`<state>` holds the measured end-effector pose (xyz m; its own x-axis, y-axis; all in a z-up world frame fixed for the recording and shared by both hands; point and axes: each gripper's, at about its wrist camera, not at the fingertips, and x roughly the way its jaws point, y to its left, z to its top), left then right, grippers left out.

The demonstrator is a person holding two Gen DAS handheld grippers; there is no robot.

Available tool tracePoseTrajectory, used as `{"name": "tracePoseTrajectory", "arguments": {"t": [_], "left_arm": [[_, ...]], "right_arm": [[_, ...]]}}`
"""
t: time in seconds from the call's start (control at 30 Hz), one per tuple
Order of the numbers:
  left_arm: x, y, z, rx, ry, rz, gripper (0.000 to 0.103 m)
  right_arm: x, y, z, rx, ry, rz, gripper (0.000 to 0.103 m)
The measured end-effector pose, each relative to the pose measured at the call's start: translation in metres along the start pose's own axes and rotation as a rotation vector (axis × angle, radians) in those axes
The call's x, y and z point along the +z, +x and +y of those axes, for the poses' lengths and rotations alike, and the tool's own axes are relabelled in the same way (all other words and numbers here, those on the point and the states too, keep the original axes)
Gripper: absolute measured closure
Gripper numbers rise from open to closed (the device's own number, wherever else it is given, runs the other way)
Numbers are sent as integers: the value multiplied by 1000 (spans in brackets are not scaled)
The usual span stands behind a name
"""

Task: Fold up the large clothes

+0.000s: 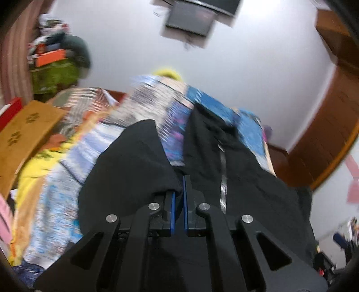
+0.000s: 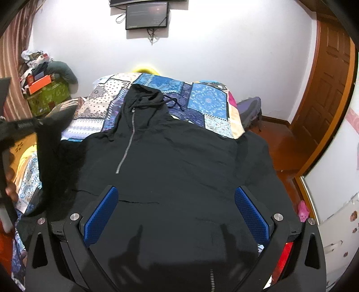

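Note:
A large black zip hoodie lies face up on a bed with a patchwork cover, hood at the far end. My right gripper is open above the hoodie's lower front, holding nothing. My left gripper is shut on the hoodie's left sleeve and lifts it off the bed; the view is motion-blurred. In the right wrist view the left gripper shows at the left edge with the black sleeve hanging from it. The hoodie's right sleeve hangs over the bed's right side.
A wall screen hangs above the bed's head. Piled boxes and bags stand at the far left. A wooden door is on the right, with red floor beside the bed. A brown mat lies at the left.

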<state>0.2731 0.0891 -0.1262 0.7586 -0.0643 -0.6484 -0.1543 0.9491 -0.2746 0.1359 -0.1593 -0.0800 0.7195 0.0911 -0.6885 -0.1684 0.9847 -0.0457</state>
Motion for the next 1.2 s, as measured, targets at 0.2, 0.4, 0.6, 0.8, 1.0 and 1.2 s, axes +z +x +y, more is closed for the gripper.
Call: {"name": "tracePoseTrajectory", "arguments": {"t": [0.2,0.4,0.6,0.8,1.0,1.2], "left_arm": [[-42,42,-51,-63,130,185,99],[-89,75,-65,-63,200,387,99],[-99,69,-61,-84,218,433,69],[-88,35,-58,-105,256,376,56],[-64,-28,-26,-43,248,188,48],[-34,-75,28,83,221,12,34]], "right_arm": [[-7,1,-13,-6,25,17,0],[-13,5,-17,-11,26,46,0],[-15,8,-14,-19,-1,64,0],[-3,3,-3,-3,-32,41,0],[21,-4,26,42,-91,-2,0],[39,1,75,108,-204,-26,0]]}}
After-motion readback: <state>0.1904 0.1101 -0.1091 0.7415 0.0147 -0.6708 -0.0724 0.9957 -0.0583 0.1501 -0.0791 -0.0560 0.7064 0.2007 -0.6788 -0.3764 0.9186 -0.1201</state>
